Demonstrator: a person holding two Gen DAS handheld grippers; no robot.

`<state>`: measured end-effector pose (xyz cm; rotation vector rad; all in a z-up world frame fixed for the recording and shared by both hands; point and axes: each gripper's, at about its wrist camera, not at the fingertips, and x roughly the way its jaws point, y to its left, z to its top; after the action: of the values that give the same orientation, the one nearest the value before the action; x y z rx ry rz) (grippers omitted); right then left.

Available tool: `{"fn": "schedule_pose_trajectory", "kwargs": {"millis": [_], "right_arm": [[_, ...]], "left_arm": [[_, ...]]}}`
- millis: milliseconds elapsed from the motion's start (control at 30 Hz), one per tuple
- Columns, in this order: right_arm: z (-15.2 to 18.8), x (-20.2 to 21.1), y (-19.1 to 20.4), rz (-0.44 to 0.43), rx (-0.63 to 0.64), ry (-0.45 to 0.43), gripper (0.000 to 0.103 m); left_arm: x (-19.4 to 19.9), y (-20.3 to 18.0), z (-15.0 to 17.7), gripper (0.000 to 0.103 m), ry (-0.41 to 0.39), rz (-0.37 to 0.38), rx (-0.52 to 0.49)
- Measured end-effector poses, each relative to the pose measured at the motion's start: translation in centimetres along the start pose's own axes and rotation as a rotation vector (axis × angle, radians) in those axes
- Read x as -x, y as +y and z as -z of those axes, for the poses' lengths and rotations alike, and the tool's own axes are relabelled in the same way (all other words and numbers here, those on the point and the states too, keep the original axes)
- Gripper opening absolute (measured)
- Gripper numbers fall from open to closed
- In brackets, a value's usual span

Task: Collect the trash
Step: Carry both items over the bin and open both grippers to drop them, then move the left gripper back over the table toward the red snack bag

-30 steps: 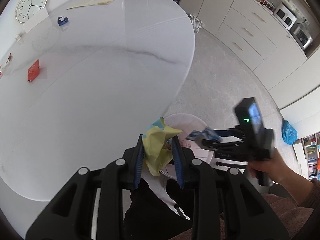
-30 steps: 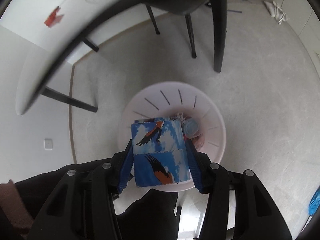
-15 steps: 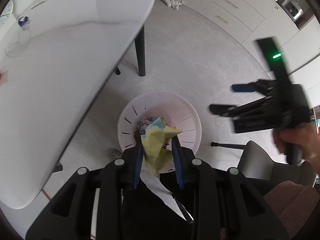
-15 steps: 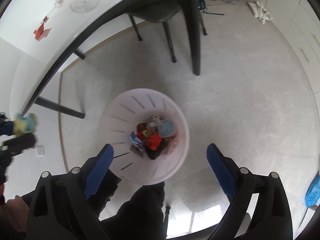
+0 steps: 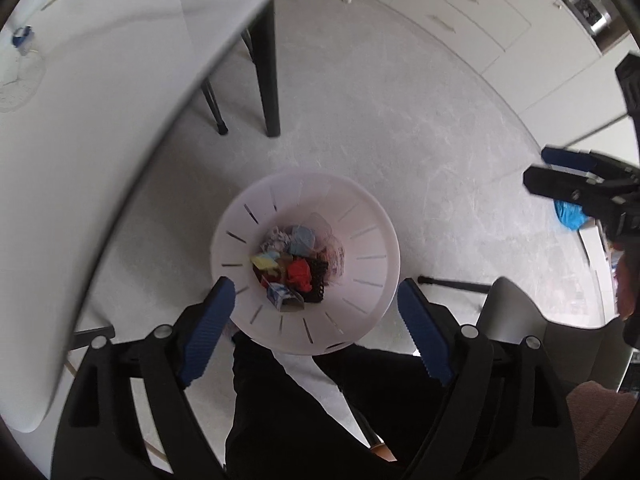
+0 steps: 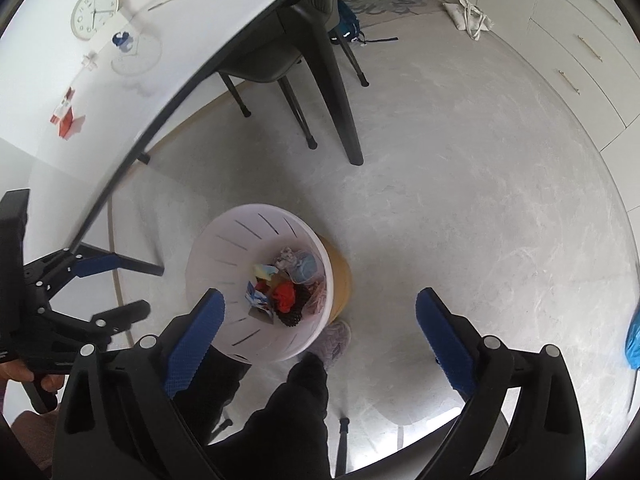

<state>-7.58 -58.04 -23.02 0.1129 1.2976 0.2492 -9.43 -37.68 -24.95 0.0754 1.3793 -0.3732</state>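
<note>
A white slotted trash bin (image 5: 372, 232) stands on the floor below me, also in the right wrist view (image 6: 224, 240). Inside lie a yellow wrapper (image 5: 264, 261), a blue bird-print carton (image 5: 282, 298), red trash (image 5: 299, 274) and other scraps. My left gripper (image 5: 316, 300) is open and empty right above the bin. My right gripper (image 6: 320, 312) is open and empty, above the bin's right side. The carton (image 6: 258, 300) and yellow wrapper (image 6: 264, 270) show in the right wrist view too.
The white round table (image 5: 100, 120) is at the left, with black legs (image 5: 268, 80) and a dark chair (image 6: 288, 56). On it are a red packet (image 6: 66, 120), a blue cap (image 6: 120, 39) and a clock (image 6: 95, 11). White cabinets (image 5: 480, 20) line the right.
My left gripper opened and the yellow wrapper fell into the bin. My right gripper had dropped the blue carton into the bin earlier and has moved off to the right.
</note>
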Motion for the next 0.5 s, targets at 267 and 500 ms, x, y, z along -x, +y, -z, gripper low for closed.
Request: {"fn": "schedule_pose_trajectory", "kwargs": {"millis": [267, 500], "right_arm": [[-2.8, 5.4, 4.6, -0.030, 0.145, -0.121, 0.101], [-6.6, 7.9, 11.2, -0.088, 0.338, -0.215, 0.101]], "left_arm": [[11.6, 5.4, -0.2, 0.095, -0.215, -0.159, 0.237], [17.4, 13.0, 1.5, 0.095, -0.336, -0.348, 0.501]]}}
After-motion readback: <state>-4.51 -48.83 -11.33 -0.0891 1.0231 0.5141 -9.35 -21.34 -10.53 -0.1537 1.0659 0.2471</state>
